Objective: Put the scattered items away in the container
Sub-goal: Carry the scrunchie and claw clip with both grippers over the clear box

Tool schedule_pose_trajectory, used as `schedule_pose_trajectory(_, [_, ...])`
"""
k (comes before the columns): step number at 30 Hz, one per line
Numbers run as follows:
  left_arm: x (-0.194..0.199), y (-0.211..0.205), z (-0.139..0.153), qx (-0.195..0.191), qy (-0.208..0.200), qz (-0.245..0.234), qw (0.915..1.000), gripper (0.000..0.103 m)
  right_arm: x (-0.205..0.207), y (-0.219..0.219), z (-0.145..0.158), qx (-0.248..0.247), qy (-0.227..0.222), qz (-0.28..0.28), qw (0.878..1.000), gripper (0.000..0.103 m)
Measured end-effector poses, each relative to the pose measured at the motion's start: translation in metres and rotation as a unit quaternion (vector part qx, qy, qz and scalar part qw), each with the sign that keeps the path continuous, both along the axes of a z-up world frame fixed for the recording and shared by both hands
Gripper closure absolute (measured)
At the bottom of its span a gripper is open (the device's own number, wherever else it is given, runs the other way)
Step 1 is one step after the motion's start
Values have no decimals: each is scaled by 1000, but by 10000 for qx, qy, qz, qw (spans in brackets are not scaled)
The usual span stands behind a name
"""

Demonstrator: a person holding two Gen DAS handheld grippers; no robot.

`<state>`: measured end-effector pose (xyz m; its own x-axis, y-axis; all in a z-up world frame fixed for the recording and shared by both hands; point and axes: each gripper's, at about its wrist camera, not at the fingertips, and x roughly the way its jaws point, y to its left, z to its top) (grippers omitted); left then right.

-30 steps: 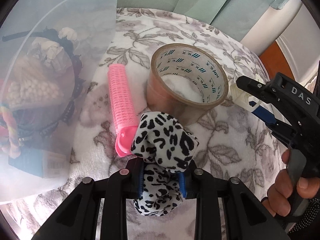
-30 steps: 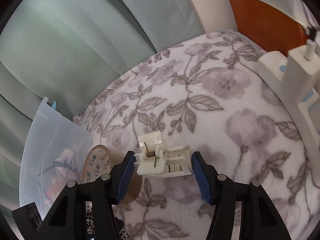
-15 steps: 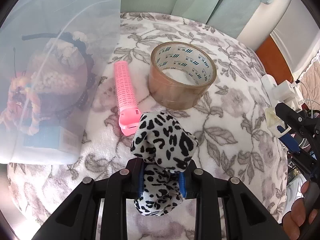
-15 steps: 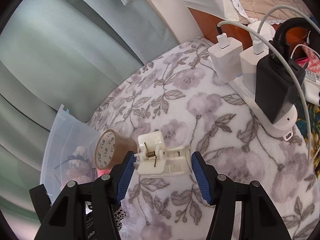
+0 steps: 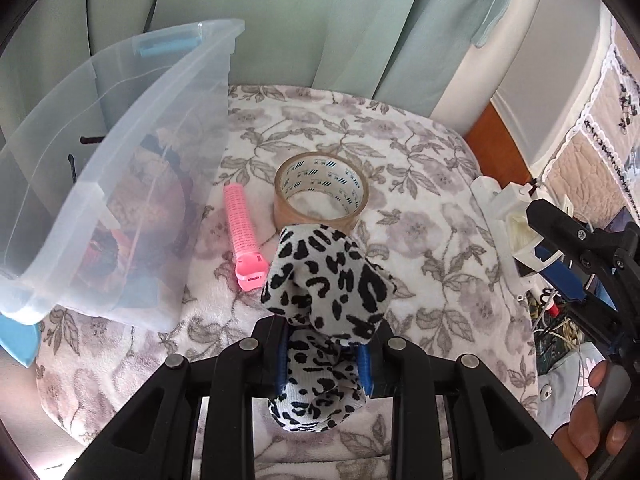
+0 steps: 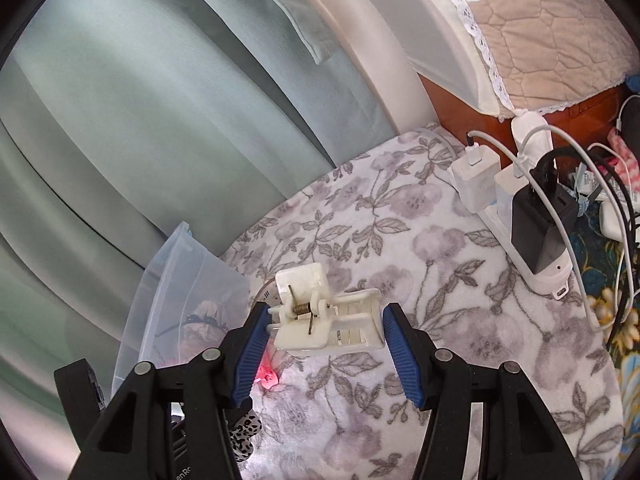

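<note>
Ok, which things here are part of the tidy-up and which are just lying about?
Job: leopard-print cloth in left gripper; white clip in right gripper; pink roller; tape roll; clear bin.
Lying about: power strip, chargers, curtain.

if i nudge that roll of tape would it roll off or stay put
Probably stays put: the roll of tape lies flat on its side on the soft floral blanket, hole upward. It looks stiff and should slide rather than roll, perhaps dragging on the fleece.
</note>
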<state>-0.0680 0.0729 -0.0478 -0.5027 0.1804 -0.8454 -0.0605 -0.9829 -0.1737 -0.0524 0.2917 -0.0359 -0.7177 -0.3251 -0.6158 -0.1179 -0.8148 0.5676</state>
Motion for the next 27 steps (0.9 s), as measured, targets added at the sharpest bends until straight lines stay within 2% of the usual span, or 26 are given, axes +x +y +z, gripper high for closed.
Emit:
schedule_pose_trajectory(4, [5,2,24,63,358,-144,9992,75,7,-3,20,58,224,71,9997,42])
schedule_pose_trajectory(11, [14,-13,69,68,1100,-77,9939,75,21,-14,65,199,819,207,9962,42])
schedule_pose_trajectory(20, [20,-49,105,-26,1834,96,9830,75,31,-68,121,462,1461,512,9869,42])
schedule_pose_trajectory(27, [26,-79,125,118,2174,226,9758,75,35,-105,143,704,1699,883,9790,42])
